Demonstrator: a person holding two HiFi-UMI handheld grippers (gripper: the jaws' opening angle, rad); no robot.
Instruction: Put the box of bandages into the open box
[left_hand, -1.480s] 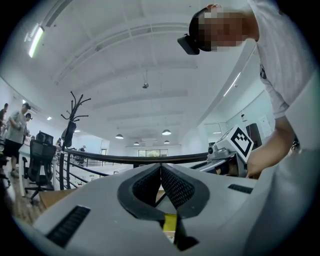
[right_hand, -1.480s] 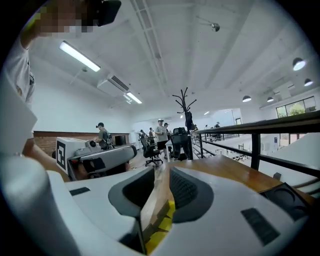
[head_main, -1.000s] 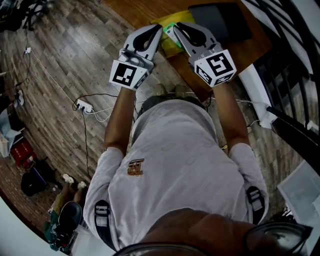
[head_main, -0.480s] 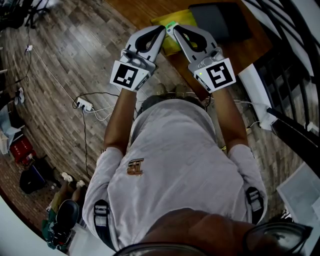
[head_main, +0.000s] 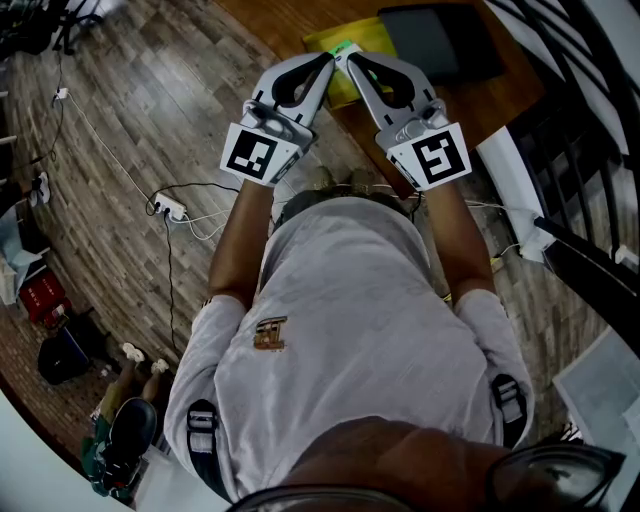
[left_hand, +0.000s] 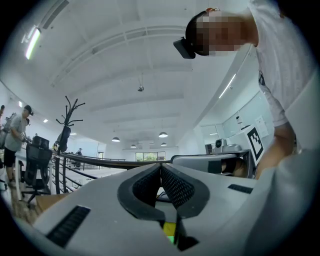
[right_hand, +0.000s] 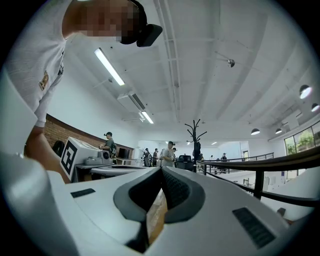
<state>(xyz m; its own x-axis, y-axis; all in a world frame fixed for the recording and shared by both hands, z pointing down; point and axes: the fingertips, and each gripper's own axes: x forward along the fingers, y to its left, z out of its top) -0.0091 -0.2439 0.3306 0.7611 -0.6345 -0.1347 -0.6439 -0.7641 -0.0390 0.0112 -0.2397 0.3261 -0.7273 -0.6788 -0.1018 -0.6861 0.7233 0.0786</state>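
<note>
Brown wood table (head_main: 480, 105), head view: your left gripper (head_main: 323, 63) and right gripper (head_main: 354, 60) meet tip to tip over its near edge, above a yellow box (head_main: 345, 90). The box of bandages (head_main: 343, 48), as far as it can be made out a small green-and-white item, sits right at the two tips. Held or resting: cannot tell here. A dark grey flat object (head_main: 435, 40) lies just beyond the yellow box.

Left gripper view: jaws clenched, tips meeting. A yellow and green patch (left_hand: 170, 231) shows low in the gap behind them.

Right gripper view: jaws have just been closing and are clamped on a thin tan card edge (right_hand: 157, 215) standing between the pads.
</note>
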